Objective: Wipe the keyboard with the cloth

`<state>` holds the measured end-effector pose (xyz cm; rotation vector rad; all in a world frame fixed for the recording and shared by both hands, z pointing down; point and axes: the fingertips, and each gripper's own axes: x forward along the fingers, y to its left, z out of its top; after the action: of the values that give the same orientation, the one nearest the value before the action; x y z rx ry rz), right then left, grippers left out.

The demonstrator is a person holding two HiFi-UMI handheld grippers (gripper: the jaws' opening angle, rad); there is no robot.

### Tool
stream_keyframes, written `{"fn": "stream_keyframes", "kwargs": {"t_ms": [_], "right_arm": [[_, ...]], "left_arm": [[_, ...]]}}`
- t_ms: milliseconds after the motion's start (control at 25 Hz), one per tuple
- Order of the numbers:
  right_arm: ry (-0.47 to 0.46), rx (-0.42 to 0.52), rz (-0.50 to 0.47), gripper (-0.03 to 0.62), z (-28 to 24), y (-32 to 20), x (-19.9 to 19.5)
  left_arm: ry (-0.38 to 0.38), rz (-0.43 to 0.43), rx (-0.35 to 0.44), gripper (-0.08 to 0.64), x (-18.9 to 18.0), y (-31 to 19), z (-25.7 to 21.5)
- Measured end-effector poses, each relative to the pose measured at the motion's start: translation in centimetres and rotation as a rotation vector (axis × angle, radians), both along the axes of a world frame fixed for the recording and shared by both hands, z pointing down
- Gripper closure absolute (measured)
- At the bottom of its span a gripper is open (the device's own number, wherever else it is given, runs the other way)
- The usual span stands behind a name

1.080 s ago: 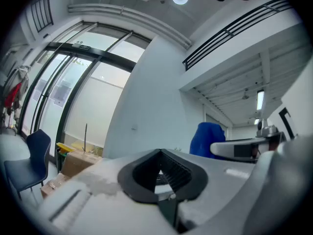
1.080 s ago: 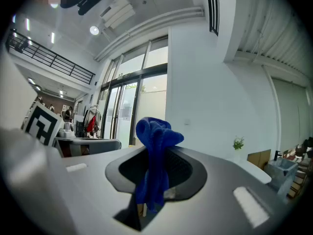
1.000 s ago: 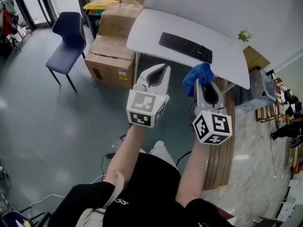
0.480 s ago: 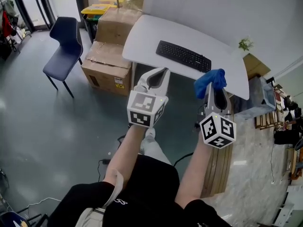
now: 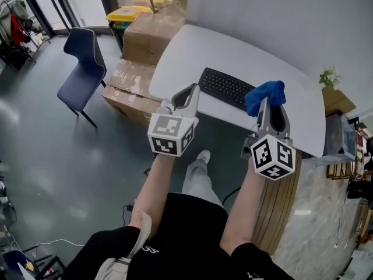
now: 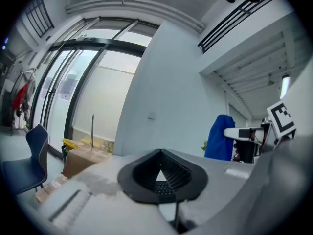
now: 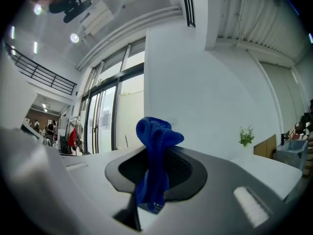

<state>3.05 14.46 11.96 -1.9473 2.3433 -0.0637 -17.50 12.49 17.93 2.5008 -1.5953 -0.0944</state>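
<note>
Near the keyboard (image 5: 226, 88) on the bench (image 5: 186, 51), the right tongs (image 5: 269, 102) clamp the blue cloth (image 5: 263, 95); the left tongs (image 5: 192, 89) are together.

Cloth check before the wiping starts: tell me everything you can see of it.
The cloth is bright blue and fuzzy-looking, bunched into a crumpled wad. The right gripper has its jaws shut on its lower part; the rest sticks out past the tips. It is held in the air near the keyboard, not touching it.
</note>
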Motion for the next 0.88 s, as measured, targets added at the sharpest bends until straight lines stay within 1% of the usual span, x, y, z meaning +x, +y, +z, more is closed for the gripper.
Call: {"fn": "stream_keyframes", "kwargs": {"t_ms": [120, 240, 320, 400, 560, 680, 880], "right_arm": [[0.001, -0.061, -0.008, 0.500, 0.7, -7.1, 3.3], [-0.003, -0.087, -0.049, 0.500, 1.4, -14.2, 5.3], [-0.007, -0.110, -0.082, 0.500, 3.0, -18.7, 6.0], [-0.015, -0.148, -0.126, 0.500, 5.4, -22.0, 5.5], [-0.028, -0.212, -0.261, 0.500, 7.4, -25.1, 2.1], [-0.035, -0.272, -0.355, 0.500, 9.0, -26.4, 0.0], [-0.048, -0.363, -0.402, 0.500, 11.5, -26.7, -1.2]], "left_arm": [[-0.001, -0.037, -0.060, 0.561, 2.0, -6.0, 1.3], [-0.009, -0.054, -0.070, 0.561, 4.2, -11.7, 1.9], [-0.021, -0.062, -0.080, 0.561, 5.5, -15.1, 3.1], [-0.044, -0.068, -0.111, 0.561, 5.6, -17.9, 5.1], [-0.075, -0.080, -0.175, 0.561, 3.5, -20.9, 6.7], [-0.096, -0.086, -0.214, 0.561, 2.8, -22.4, 8.1], [-0.097, -0.059, -0.273, 0.561, 3.1, -23.7, 10.3]]}}
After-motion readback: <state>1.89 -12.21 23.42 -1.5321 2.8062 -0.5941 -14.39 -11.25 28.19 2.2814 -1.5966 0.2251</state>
